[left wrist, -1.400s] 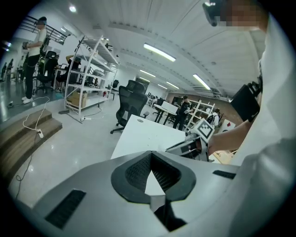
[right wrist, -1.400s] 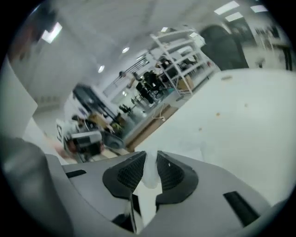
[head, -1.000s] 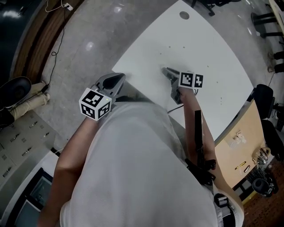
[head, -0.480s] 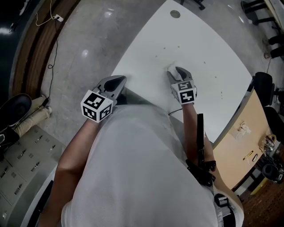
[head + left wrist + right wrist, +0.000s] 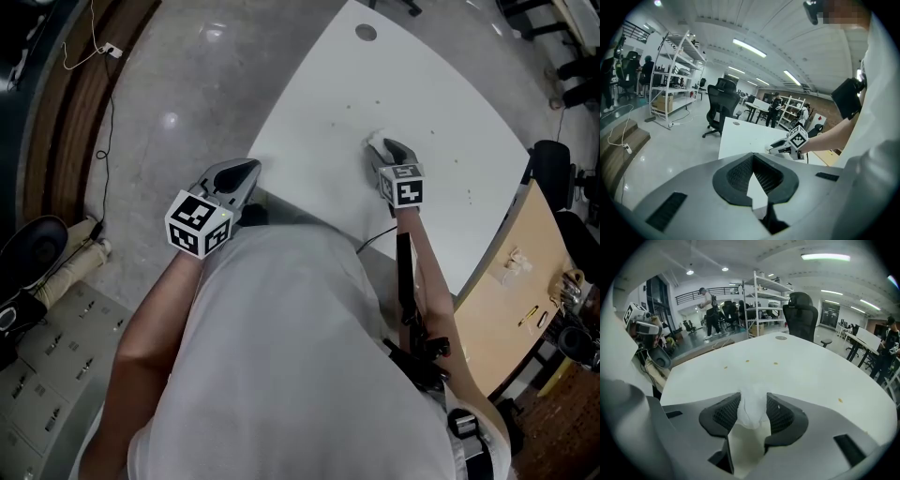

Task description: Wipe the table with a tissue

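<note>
Right tool (image 5: 382, 147) moved across white table (image 5: 450, 103), just opening round tissue (image 5: 752, 411); left tool (image 5: 246, 172) closed.

We see a smooth matt white table (image 5: 450, 112), a thin crumpled paper tissue (image 5: 751, 412), a glossy grey floor (image 5: 178, 84), our white cloth shirt (image 5: 281, 356), a pale wood board (image 5: 506, 291)

table top (image 5: 450, 112): broad, white, bare save a few small crumbs (image 5: 747, 361).
far end: a round hole (image 5: 366, 33); an office chair (image 5: 802, 315) just beyond.
right edge: wooden desk (image 5: 511, 272) just beside it.
left edge: open grey floor (image 5: 187, 84), a cable (image 5: 105, 122) lying further off.
</note>
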The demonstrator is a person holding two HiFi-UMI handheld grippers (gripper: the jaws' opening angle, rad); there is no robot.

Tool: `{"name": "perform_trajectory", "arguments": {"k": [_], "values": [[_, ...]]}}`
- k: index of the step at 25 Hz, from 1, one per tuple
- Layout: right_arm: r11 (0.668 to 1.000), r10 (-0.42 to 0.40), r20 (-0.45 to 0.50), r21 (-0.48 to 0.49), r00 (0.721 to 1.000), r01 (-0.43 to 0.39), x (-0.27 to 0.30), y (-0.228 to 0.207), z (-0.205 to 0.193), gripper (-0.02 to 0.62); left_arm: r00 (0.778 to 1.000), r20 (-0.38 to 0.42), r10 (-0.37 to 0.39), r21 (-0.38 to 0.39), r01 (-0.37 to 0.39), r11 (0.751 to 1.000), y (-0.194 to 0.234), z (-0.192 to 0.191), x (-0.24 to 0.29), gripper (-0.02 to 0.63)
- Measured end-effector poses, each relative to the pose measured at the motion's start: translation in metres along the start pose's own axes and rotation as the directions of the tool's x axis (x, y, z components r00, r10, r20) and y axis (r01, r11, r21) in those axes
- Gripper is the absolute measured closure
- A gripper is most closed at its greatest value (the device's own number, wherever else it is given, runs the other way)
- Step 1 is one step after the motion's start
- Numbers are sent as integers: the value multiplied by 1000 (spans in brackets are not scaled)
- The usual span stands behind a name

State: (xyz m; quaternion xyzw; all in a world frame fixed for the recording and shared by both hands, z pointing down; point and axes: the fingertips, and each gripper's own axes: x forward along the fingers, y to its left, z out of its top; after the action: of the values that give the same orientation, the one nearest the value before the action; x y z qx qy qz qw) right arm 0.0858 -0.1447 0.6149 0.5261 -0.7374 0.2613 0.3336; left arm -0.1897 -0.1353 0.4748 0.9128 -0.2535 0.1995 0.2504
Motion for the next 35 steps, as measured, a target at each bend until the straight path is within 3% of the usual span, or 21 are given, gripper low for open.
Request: {"name": "perform_trajectory", "arguments": {"k": [4, 6, 9, 13, 21, 26, 29, 32, 34, 35], "values": [[999, 16, -26, 44, 1000, -15, 1, -4, 0, 493, 1000, -4, 8, -13, -8, 1000, 6, -4, -3, 600], [999, 36, -37, 20, 999, -35, 2, 3, 3, 517, 1000, -2, 9, -19, -9, 1000, 5, -5, -2, 600], [996, 74, -19, -44, 997, -75, 6, 27, 18, 522, 1000, 4, 13, -30, -13, 999, 6, -6, -4, 600], [991, 121, 18, -58, 992, -120, 21, 54, 46, 523, 1000, 3, 29, -39, -29, 999, 13, -8, -10, 600], [997, 78, -53, -19, 996, -79, 46, 72, 57, 529, 998, 10, 63, -61, -62, 996, 29, -9, -22, 600], [988, 96, -108, -114, 990, -108, 54, 92, 58, 532, 998, 13, 65, -67, -64, 996, 33, -12, -26, 600], [963, 158, -164, -192, 974, -189, 56, 112, 59, 532, 998, 12, 60, -64, -59, 996, 35, -11, -27, 600], [912, 271, -247, -243, 930, -330, 51, 144, 56, 532, 999, 11, 53, -62, -52, 997, 35, -10, -26, 600], [896, 330, -254, -220, 909, -387, 44, 153, 55, 532, 999, 13, 47, -60, -46, 997, 34, -8, -23, 600], [905, 345, -215, -183, 914, -385, 39, 150, 58, 532, 999, 15, 44, -59, -43, 997, 34, -7, -22, 600]]}}
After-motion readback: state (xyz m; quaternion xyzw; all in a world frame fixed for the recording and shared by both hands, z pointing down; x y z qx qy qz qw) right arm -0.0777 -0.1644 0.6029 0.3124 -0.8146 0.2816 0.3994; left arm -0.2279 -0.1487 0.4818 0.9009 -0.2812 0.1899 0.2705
